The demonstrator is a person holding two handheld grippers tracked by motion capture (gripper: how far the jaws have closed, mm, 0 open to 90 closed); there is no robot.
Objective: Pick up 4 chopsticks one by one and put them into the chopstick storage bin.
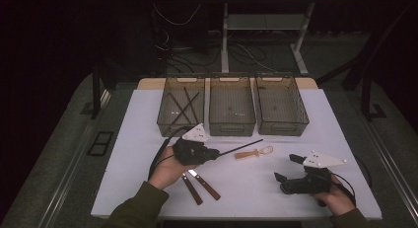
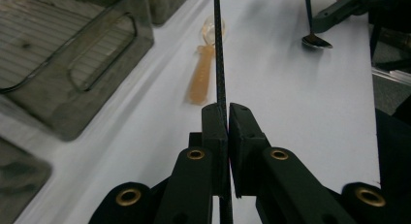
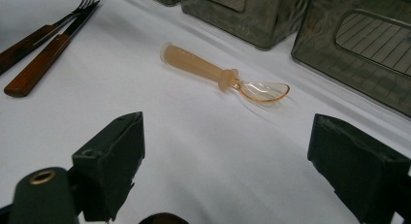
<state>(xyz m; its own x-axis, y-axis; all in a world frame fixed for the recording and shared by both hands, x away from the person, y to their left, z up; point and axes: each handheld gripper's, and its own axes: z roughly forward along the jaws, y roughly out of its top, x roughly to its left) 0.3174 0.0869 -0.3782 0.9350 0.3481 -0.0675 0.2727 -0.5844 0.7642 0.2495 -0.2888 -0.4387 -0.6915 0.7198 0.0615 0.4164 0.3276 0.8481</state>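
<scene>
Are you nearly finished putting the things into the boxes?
Not yet. The left smoky plastic bin already holds thin dark sticks. The left gripper is clamped on another black stick. The orange plastic spoon, wooden-handled knife and fork wait on the table.

The left gripper (image 1: 213, 153) has its fingers pressed together, while the right gripper (image 1: 288, 169) fingers are spread wide.

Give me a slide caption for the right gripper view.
Open right gripper facing a translucent orange spoon on the white table.
</scene>
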